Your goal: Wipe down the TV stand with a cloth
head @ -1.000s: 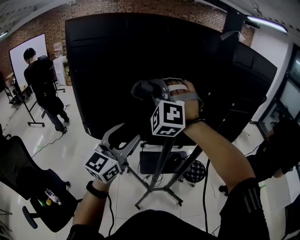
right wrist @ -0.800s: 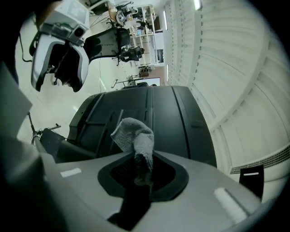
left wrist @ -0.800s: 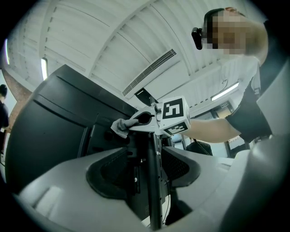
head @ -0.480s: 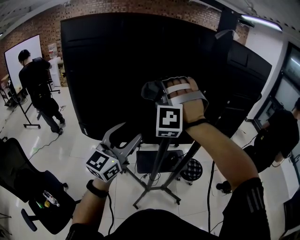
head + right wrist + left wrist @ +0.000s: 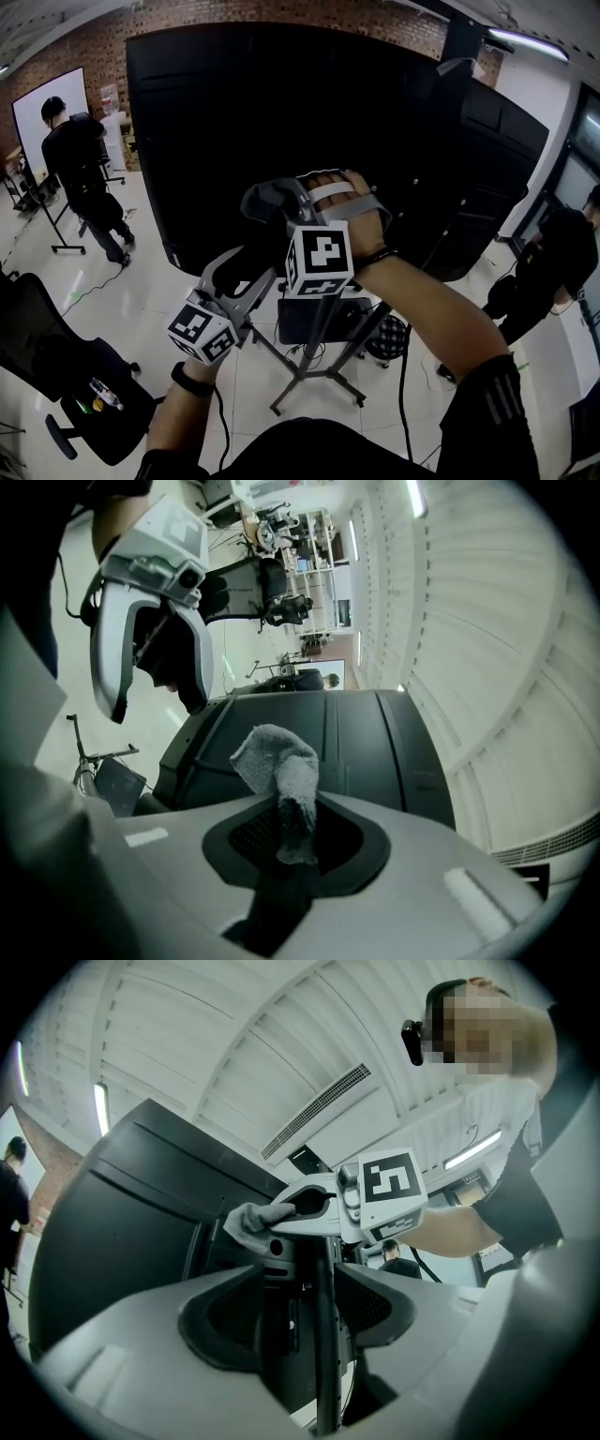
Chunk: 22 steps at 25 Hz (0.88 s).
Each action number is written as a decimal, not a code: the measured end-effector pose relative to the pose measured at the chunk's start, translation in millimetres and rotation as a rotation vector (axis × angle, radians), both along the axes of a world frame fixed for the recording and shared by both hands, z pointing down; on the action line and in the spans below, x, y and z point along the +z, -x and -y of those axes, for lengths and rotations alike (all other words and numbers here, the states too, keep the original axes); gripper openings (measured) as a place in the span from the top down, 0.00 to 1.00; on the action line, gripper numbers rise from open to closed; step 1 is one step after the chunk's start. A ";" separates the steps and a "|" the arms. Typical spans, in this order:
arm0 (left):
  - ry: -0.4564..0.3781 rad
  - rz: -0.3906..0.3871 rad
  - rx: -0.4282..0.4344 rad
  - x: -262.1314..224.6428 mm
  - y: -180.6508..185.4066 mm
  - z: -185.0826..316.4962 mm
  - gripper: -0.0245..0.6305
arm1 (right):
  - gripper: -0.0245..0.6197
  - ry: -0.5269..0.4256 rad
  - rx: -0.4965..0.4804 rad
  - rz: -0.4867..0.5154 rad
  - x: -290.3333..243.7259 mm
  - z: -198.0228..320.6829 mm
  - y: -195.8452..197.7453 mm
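Cloth (image 5: pixel 277 761), grey and nubby like towelling, pinched between the closed jaws of the right claw (image 5: pixel 298 834). One short end tucked back toward the claw's body, a loose rounded bunch standing out past the tips. Raised high in the head view, just in front of a large black TV (image 5: pixel 281 103); touching the screen or not, impossible to tell.

Left claw (image 5: pixel 309 1312) lower and nearer the person's body, jaws wide apart and holding nothing. Thin black post (image 5: pixel 323 1354) of the TV stand (image 5: pixel 305 370) lined up in the gap, touching neither pad; truly between the jaws or farther beyond them, unclear. Splayed feet of the stand far below both claws, on a pale tiled floor (image 5: pixel 141 281).

Judged soft, light and limp: no danger of breakage, easy to wrap round a tube. Probably best gripped as now, on a fold near the middle, leaving a pad ahead of the tips to rub with. Liable to drag out of the jaws if pressed hard along metal. Stand judged stiff, smooth and top-heavy under the TV; worth steadying by the post with the free claw while wiping downward.
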<state>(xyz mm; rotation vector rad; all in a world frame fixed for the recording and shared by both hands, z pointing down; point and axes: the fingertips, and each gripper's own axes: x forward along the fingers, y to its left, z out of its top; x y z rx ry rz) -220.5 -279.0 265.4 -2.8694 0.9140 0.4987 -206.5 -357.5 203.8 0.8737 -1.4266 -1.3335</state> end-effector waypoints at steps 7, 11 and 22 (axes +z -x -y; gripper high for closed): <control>0.039 0.006 -0.040 16.1 16.4 1.0 0.57 | 0.87 -0.033 -0.014 -0.105 27.9 31.0 33.5; 0.056 0.012 -0.048 21.7 18.7 1.1 0.57 | 0.87 -0.022 0.016 -0.118 35.2 45.0 24.2; 0.049 0.012 0.024 20.3 -14.0 3.6 0.57 | 0.87 -0.004 0.142 -0.218 50.7 43.6 -42.8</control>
